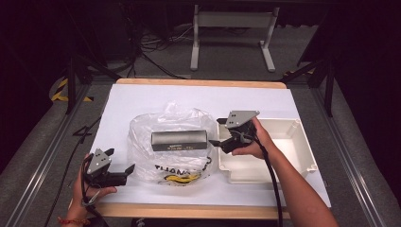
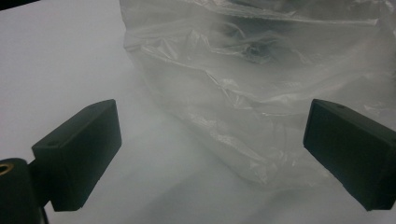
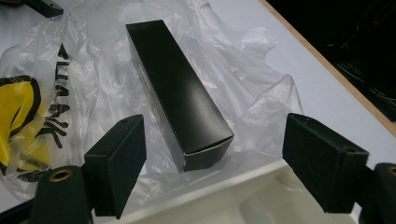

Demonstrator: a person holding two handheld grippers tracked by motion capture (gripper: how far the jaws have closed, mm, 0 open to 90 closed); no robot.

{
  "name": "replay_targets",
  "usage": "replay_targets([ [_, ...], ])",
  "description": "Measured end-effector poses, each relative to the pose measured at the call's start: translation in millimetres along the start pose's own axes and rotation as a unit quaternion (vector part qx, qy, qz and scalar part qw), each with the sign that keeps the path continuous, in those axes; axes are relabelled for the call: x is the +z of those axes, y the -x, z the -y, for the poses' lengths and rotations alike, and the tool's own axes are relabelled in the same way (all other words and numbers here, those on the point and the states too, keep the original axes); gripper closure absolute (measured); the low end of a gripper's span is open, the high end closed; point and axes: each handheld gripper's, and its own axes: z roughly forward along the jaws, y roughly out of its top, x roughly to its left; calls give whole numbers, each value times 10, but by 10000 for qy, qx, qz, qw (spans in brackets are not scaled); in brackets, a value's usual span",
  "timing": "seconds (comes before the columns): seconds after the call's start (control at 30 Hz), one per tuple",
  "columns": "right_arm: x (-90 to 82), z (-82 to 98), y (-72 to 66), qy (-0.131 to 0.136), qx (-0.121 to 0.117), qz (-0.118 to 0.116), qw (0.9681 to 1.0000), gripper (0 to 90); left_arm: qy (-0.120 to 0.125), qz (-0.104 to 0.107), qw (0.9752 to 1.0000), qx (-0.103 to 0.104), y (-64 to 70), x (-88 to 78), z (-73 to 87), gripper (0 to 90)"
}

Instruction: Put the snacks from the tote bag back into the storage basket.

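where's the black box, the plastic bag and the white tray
black box [image 1: 179,140]: high view, middle of its long side face
plastic bag [image 1: 142,127]: high view, its clear left part
white tray [image 1: 302,142]: high view, its right wall

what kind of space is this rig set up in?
Probably a lab or recording studio, not a home. The white-covered table sits inside a metal rail frame on grey carpet, loose cables run along the floor behind it, and hazard-striped tape marks a stand's foot. The surroundings are dark.
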Motion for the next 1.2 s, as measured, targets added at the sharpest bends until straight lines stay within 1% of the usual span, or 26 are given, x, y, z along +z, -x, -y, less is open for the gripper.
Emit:
replay_targets([
  [0.07, 57, -14, 9, -56, -11, -56, 10000, 234, 6, 3, 10000, 4, 0, -2, 0, 51],
  [0.13, 79, -21, 15, -95, -15, -84, 9999, 237, 7, 5, 10000, 4, 0, -2, 0, 51],
  [0.17, 150, -43, 32, -198, -37, -201, 9996, 247, 7, 2, 10000, 7, -1, -1, 0, 51],
  [0.2, 150, -43, 32, -198, -37, -201, 9996, 247, 2, 10, 10000, 6, -1, 0, 0, 51],
  [0.23, 188, -54, 36, -253, -29, -237, 9994, 252, 1, 7, 10000, 8, 0, 0, 0, 51],
  [0.3, 237, -71, 42, -323, -75, -329, 9989, 254, 0, 12, 10000, 7, 0, 0, 0, 51],
  [0.37, 314, -105, 47, -450, -132, -400, 9981, 262, -1, 17, 10000, 9, 0, -1, 0, 51],
  [0.43, 368, -137, 44, -571, -248, -495, 9968, 262, -4, 16, 10000, 8, 1, 0, 0, 51],
  [0.63, 524, -219, 49, -914, -456, -673, 9925, 268, 7, 22, 10000, 22, 0, -1, 1, 51],
  [0.77, 618, -257, 48, -1084, -494, -780, 9898, 268, -6, 32, 10000, 32, 0, 0, 1, 51],
  [0.8, 648, -265, 49, -1149, -523, -805, 9887, 268, -7, 32, 10000, 31, 1, 0, 1, 51],
  [0.83, 705, -275, 48, -1242, -557, -790, 9875, 268, -3, 32, 10000, 33, 2, 0, 1, 51],
  [0.87, 705, -275, 48, -1242, -557, -790, 9875, 268, -6, 41, 10000, 37, 2, 1, 1, 51],
  [0.93, 767, -284, 53, -1367, -576, -801, 9857, 268, -16, 45, 10000, 50, 5, 2, 1, 51],
  [0.97, 767, -284, 53, -1367, -576, -801, 9857, 268, -16, 45, 10000, 50, 5, 2, 1, 51],
  [1.0, 834, -284, 57, -1484, -622, -840, 9834, 268, -18, 50, 10000, 50, 5, 2, 2, 51],
  [1.07, 879, -283, 60, -1620, -603, -808, 9816, 267, -26, 60, 10000, 58, 2, 4, 2, 51],
  [1.17, 940, -282, 86, -1713, -620, -825, 9798, 265, -31, 75, 9999, 60, 3, 5, 2, 51],
  [1.2, 951, -284, 89, -1736, -586, -819, 9796, 265, -31, 78, 9999, 60, 4, 6, 2, 51],
])
